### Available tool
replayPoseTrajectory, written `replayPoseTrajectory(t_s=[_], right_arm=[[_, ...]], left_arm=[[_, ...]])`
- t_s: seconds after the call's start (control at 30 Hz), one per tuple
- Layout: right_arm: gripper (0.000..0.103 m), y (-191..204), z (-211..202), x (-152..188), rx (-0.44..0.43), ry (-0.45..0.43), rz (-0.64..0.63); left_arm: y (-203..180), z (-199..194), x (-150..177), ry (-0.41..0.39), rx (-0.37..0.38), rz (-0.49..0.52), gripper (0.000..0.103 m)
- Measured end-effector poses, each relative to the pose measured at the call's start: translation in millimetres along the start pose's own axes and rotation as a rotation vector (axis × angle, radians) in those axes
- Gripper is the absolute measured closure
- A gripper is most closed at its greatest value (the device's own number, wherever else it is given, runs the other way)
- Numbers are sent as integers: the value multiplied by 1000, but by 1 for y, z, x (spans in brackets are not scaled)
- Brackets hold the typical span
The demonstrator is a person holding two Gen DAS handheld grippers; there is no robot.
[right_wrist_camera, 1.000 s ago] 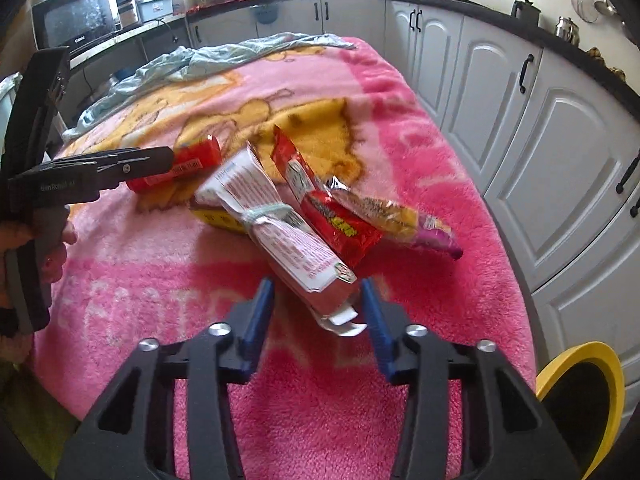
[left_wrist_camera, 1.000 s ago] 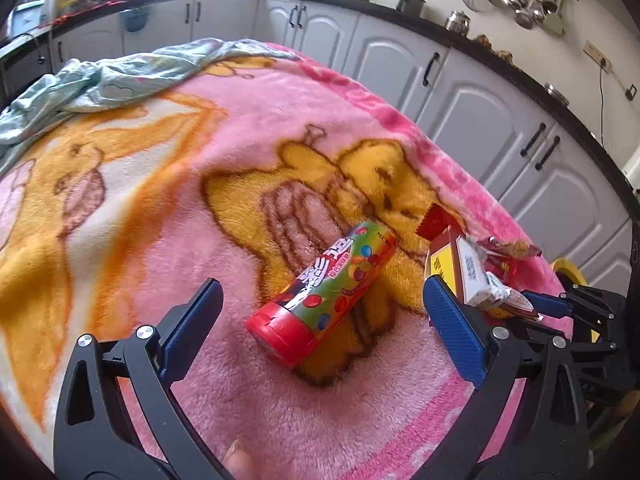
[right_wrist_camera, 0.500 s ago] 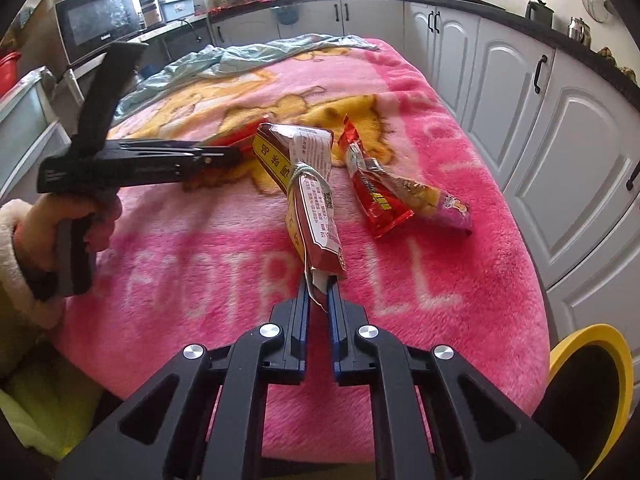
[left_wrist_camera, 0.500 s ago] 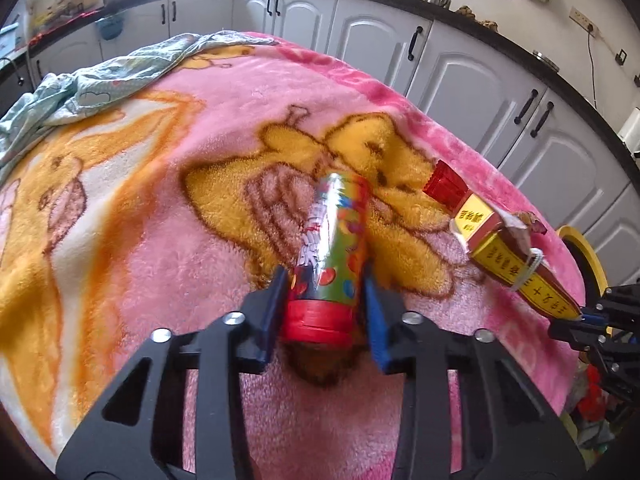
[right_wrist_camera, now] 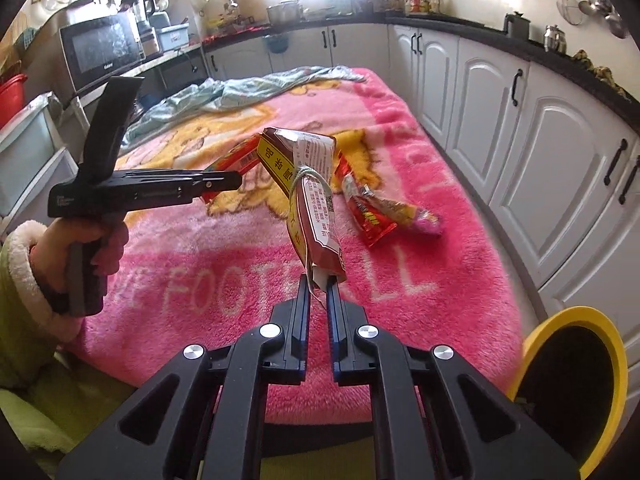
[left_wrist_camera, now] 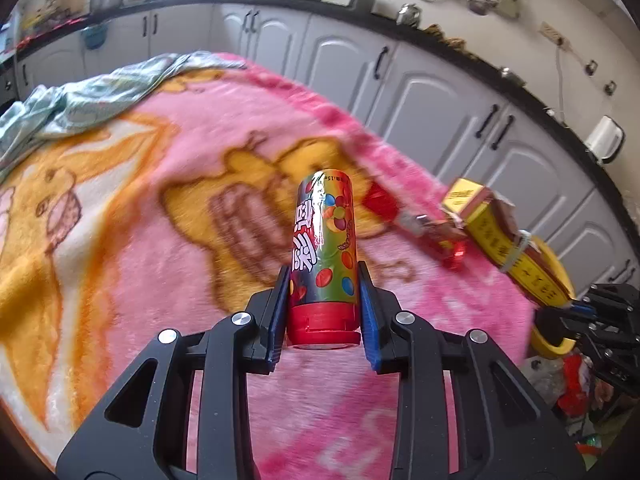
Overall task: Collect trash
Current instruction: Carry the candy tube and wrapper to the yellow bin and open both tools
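"FOOT…LL" across the pink blanket [right_wrist_camera: 240, 280] (middle letters hidden)

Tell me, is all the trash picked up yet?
Not yet. Some rubbish already lies in the yellow bin. Right now the left gripper holds the candy tube and the right gripper pinches the tied packet, both lifted off the pink blanket. Two snack wrappers are left lying on it.
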State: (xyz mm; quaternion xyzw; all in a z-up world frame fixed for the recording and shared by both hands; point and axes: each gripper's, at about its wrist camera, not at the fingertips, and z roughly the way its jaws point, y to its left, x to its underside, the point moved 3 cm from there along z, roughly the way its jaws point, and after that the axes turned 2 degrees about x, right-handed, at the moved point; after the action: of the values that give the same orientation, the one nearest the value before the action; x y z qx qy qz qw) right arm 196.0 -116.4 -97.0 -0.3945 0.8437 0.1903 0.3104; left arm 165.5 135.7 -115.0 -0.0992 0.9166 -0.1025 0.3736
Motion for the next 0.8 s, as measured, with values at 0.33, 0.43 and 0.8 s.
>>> replayPoseTrajectory(t_s=[0.33,0.43,0.8], right_arm=[[96,-19,-45,3,55,-70,52],[96,-29,-60,8,76,-92,75],[101,-74,-114,32,164,-163,190]], left_arm=[[-54,-18,-8,-35,112,44,79],[-69,-19,-9,-36,140,59,79],[-141,-10,-15,-27,226,151,79]])
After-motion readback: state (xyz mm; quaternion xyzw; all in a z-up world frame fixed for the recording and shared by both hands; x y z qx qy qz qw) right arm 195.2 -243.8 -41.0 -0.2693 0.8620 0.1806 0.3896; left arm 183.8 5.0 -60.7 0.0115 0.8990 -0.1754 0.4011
